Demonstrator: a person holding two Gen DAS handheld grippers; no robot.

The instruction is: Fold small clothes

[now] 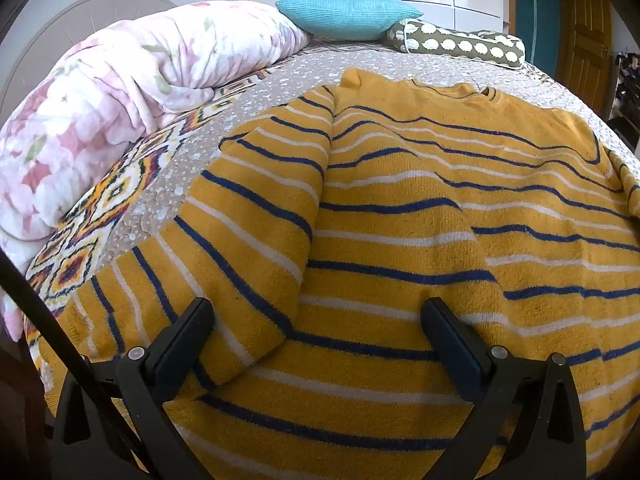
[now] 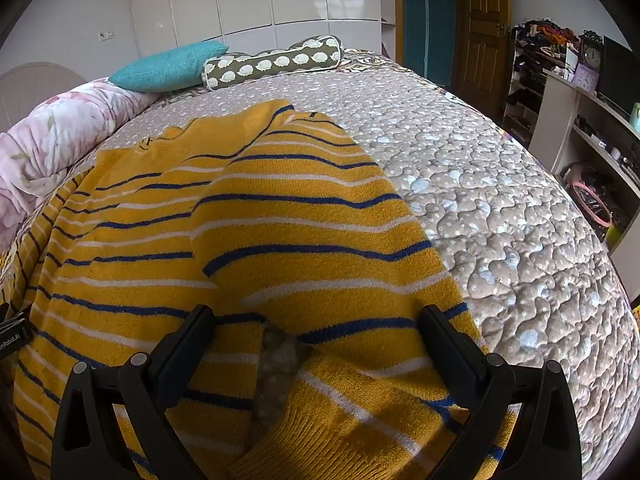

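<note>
Right wrist view shows the right gripper (image 2: 316, 320) with fingers spread wide over the sweater (image 2: 280, 220), whose folded-in sleeve runs from lower centre toward upper centre across the bed (image 2: 500, 200).

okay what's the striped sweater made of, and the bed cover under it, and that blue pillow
Sweater: looks like a soft fuzzy knit, maybe wool or acrylic; nubby pile, ribbed cuff.
Bed cover: quilted fabric with a slight sheen; puffy stitched heart shapes catch the light.
Blue pillow: matte woven or knitted cloth, judging by its fine ribbed texture; the fibre is unclear.
</note>
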